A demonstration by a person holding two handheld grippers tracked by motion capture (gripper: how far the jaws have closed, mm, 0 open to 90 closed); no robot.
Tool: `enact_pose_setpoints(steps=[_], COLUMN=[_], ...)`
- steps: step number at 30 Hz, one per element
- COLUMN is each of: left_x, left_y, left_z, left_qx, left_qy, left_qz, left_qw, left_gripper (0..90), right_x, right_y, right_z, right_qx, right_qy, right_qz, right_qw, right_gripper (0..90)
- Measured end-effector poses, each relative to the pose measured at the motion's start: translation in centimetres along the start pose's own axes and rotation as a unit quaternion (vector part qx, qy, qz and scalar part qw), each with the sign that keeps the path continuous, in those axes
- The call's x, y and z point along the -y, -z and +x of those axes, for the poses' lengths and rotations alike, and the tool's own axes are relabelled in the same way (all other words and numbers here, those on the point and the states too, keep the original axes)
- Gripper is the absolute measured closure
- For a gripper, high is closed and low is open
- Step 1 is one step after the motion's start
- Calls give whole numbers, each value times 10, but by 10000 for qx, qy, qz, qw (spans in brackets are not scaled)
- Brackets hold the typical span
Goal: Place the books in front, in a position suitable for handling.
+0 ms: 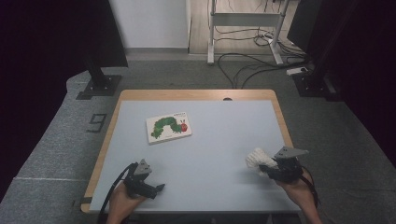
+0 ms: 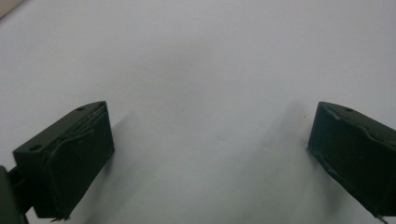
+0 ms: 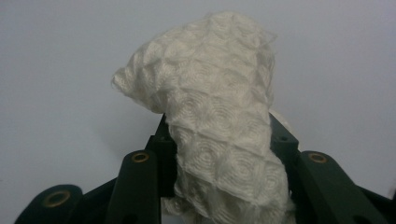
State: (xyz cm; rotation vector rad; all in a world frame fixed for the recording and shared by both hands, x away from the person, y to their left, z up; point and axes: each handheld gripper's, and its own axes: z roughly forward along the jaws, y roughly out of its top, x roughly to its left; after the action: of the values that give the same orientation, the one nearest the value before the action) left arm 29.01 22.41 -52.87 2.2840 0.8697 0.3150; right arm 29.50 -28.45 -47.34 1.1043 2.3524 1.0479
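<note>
1. You are carrying the white cloth (image 3: 219, 121) in your right gripper (image 1: 267, 169), jaws clamped on it, just above the table (image 1: 210, 154) at its right side.
2. Your left gripper (image 2: 210, 154) is resting wide open and empty.
3. Next, I judge, you are lowering the cloth to wipe.

Pale grey table (image 1: 210, 154) w/ wooden edge, 1 picture book (image 1: 168, 127) w/ green caterpillar cover lying flat left of centre toward far side, dark grommet (image 1: 227, 99) at far edge
</note>
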Motion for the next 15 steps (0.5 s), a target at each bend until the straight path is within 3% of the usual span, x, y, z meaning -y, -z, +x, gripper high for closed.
enact_pose_setpoints(steps=[15], left_x=[0], left_y=[0], left_z=[0], left_qx=[0], left_qy=[1], left_qz=[0], left_qw=[10000], left_gripper=[0], right_x=[28], right_y=[-27], right_z=[3], right_qx=[13], right_qy=[-42], right_qz=[239], right_qw=[9997], right_gripper=[530])
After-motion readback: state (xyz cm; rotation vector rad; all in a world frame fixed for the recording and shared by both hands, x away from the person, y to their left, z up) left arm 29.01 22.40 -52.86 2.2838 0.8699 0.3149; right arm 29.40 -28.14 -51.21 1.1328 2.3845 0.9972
